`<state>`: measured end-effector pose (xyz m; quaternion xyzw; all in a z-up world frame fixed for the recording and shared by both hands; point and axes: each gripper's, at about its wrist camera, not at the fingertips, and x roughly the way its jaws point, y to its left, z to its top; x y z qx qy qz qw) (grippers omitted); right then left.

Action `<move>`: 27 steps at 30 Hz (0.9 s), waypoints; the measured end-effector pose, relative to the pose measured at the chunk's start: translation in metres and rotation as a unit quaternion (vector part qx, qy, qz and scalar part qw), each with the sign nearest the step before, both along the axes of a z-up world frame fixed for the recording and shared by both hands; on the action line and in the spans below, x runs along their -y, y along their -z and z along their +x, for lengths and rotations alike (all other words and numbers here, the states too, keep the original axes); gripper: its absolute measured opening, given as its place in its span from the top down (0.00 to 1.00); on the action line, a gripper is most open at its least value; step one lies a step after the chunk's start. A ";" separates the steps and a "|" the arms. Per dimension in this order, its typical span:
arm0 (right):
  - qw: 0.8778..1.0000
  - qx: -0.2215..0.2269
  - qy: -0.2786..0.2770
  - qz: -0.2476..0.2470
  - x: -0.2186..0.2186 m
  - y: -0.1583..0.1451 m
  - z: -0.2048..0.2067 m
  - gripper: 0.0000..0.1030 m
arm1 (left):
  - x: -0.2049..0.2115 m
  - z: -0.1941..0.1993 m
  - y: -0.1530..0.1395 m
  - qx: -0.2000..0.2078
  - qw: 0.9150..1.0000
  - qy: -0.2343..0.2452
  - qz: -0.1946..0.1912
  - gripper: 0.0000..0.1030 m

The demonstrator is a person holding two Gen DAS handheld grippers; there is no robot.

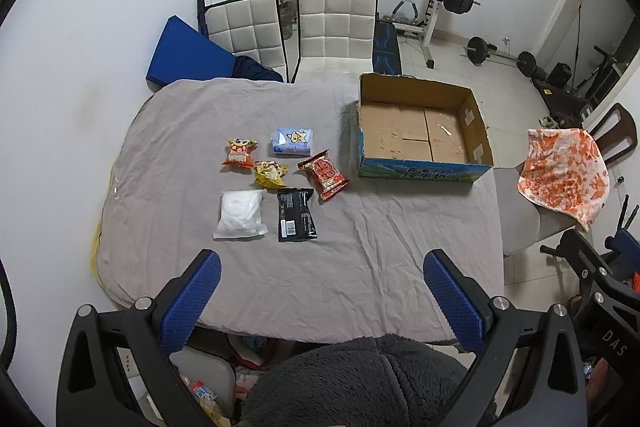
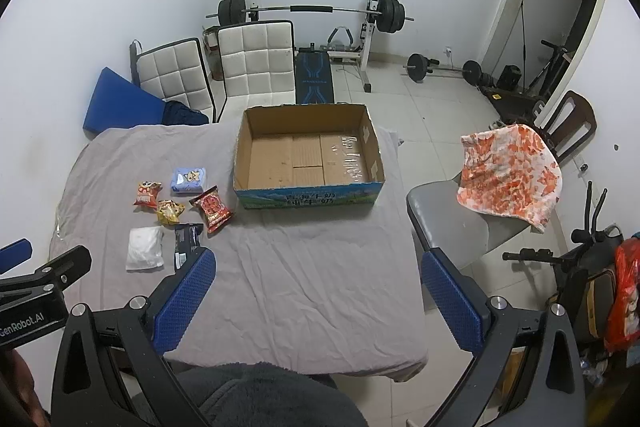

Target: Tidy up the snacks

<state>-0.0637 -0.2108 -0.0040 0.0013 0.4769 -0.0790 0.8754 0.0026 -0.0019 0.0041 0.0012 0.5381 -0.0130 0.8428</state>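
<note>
While both grippers hang above the near edge of the worktop [image 1: 360, 267], each has its blue fingers [image 1: 196, 291] spread wide with nothing between them: the left gripper [image 1: 322, 297] and the right gripper [image 2: 318, 297] alike. On the grey cloth, left of centre, lie six packets close together: an orange snack bag [image 1: 239, 157], a pale blue tissue pack [image 1: 292, 141], a yellow bag [image 1: 271, 174], a red bag [image 1: 324, 174], a white pouch [image 1: 241, 214] and a black packet [image 1: 296, 215]. The open cardboard box [image 1: 424, 173] stands to their right, toward the far edge, just beside the red bag but apart from it.
</note>
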 end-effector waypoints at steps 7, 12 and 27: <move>1.000 -0.003 0.002 0.001 0.000 -0.001 0.001 0.00 | 0.003 -0.004 -0.001 0.003 1.000 0.001 0.001 0.00; 1.000 0.005 0.001 -0.004 -0.001 -0.004 -0.001 0.00 | 0.002 -0.003 -0.002 0.006 1.000 0.001 0.001 0.00; 1.000 0.011 0.002 -0.005 0.002 -0.007 0.004 0.00 | 0.010 0.003 -0.008 0.023 1.000 0.002 0.001 0.00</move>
